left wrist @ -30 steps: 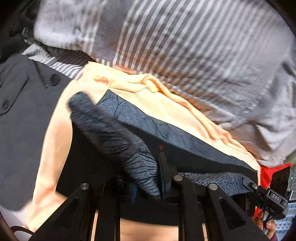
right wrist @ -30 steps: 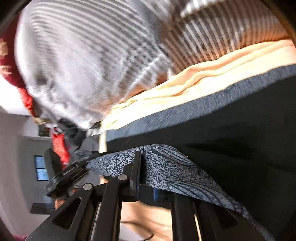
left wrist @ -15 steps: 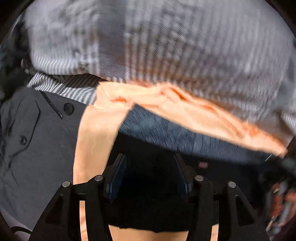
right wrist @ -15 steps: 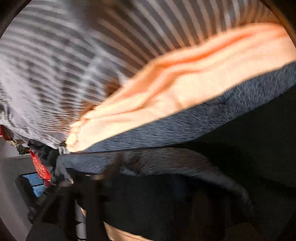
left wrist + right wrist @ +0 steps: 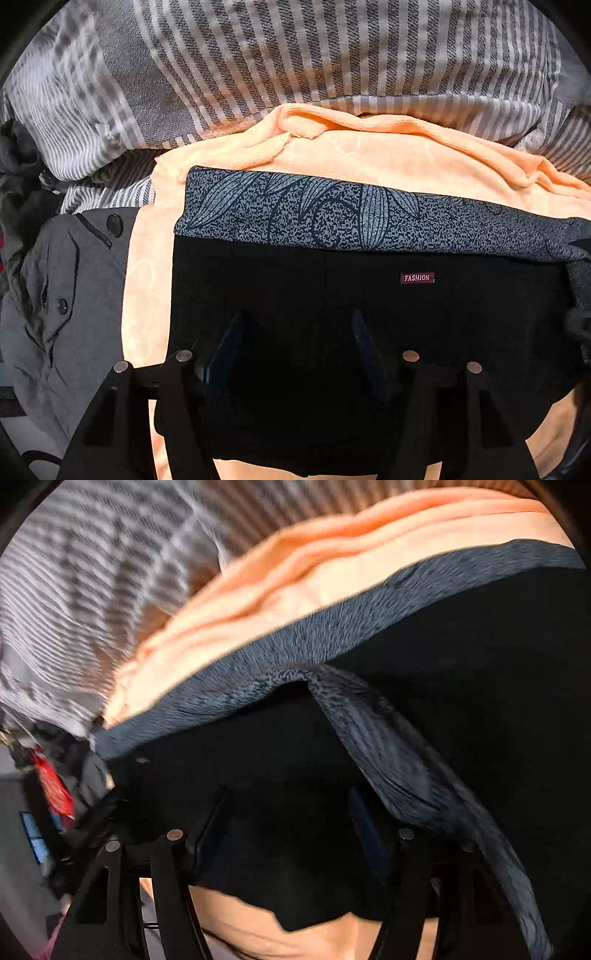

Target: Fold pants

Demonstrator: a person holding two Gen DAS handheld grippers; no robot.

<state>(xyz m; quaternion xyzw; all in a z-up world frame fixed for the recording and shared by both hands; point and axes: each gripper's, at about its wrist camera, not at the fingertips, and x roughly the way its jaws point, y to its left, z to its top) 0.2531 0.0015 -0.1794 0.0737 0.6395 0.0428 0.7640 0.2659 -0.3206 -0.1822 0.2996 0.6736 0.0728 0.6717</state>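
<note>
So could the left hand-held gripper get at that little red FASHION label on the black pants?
Probably yes: the left hand-held gripper is open above the black pants, and the small red label lies uncovered just ahead.

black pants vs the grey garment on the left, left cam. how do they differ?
The black pants lie flat and squared, folded; the grey garment is crumpled and creased. The black pants carry a patterned grey waistband and a red FASHION label; the grey garment is plain, with dark buttons. The black pants lie on the orange towel; the grey garment lies beside it. Neither is held: the left claw is open.
</note>
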